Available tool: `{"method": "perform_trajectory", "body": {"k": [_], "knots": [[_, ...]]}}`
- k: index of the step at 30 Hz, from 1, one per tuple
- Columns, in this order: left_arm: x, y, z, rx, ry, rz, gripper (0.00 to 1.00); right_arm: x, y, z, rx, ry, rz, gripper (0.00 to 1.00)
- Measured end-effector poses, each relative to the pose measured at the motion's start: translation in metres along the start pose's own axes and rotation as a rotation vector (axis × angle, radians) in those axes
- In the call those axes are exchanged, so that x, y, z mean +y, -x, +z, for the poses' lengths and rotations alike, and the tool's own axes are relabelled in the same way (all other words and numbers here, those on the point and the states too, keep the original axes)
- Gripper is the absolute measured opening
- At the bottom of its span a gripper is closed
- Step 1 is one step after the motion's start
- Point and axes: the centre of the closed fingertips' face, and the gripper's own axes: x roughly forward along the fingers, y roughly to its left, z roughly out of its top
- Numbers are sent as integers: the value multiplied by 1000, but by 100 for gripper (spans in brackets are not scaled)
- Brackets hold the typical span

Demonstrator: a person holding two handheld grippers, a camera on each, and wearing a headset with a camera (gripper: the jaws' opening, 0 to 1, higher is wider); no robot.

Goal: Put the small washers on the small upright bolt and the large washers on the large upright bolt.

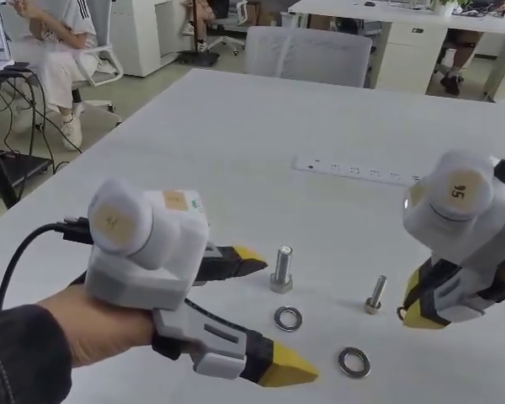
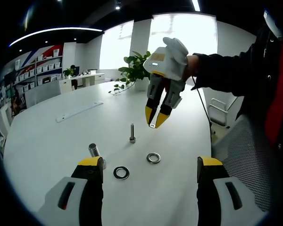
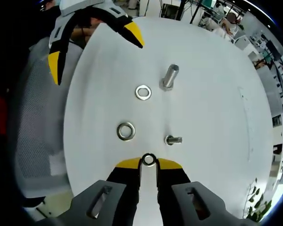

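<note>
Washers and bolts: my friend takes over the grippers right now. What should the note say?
Left gripper: open, holding nothing, above the table near the large bolt.
Right gripper: shut on a small-looking washer, in the air beside the small bolt.
Both bolts stand upright with nothing on them.
Two loose washers lie flat in front of the bolts, a near washer and a far washer.
Done: one washer picked up.
Left: drop it on its bolt, then place the other two.

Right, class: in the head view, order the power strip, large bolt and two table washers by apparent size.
Power strip; large bolt; left washer and right washer tie, the right merely nearer the camera.
</note>
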Motion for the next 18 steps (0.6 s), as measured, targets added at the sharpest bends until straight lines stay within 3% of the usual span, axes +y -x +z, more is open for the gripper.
{"method": "perform_trajectory", "body": {"k": [18], "knots": [[3,1,-1,-1,10,11,82,-25,8,12,-2,24,-30,13]]}}
